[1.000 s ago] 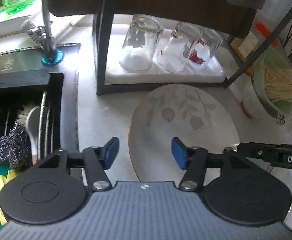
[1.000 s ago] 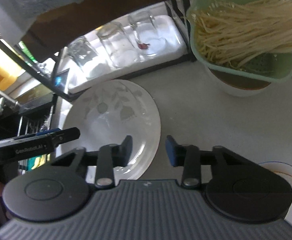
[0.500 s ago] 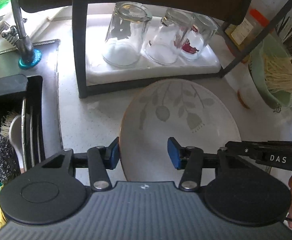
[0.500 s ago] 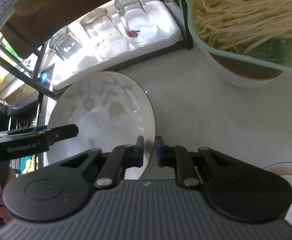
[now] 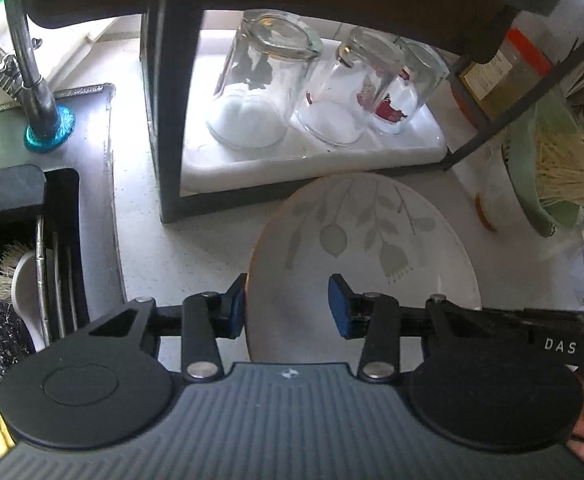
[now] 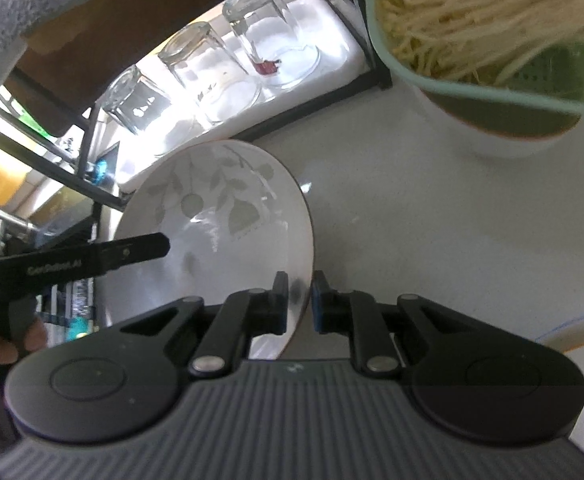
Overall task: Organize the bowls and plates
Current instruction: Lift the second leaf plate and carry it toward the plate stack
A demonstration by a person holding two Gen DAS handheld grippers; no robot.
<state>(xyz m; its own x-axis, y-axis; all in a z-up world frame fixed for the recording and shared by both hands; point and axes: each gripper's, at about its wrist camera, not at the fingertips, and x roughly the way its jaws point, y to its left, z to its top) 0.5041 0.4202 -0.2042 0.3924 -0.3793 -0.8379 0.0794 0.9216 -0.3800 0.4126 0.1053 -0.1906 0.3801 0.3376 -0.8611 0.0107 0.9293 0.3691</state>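
Note:
A white plate with a grey leaf pattern (image 5: 367,248) is tilted up off the counter; it also shows in the right wrist view (image 6: 220,224). My right gripper (image 6: 299,304) is shut on the plate's right rim and holds it lifted. My left gripper (image 5: 288,304) is open, its fingers straddling the plate's left rim, one finger behind the edge and one over the plate's face. A second white plate with a blue and orange rim (image 6: 583,348) lies at the lower right of the right wrist view.
A black rack (image 5: 164,120) holds a white tray (image 5: 311,160) with three upturned glasses. A green colander of noodles (image 6: 491,28) sits in a white bowl at the right. A sink with a tap (image 5: 32,80) and a black drainer (image 5: 20,240) lies at the left.
My right gripper closed on the plate's right rim and tilted the plate up. My left gripper moved in so its open fingers straddle the left rim.

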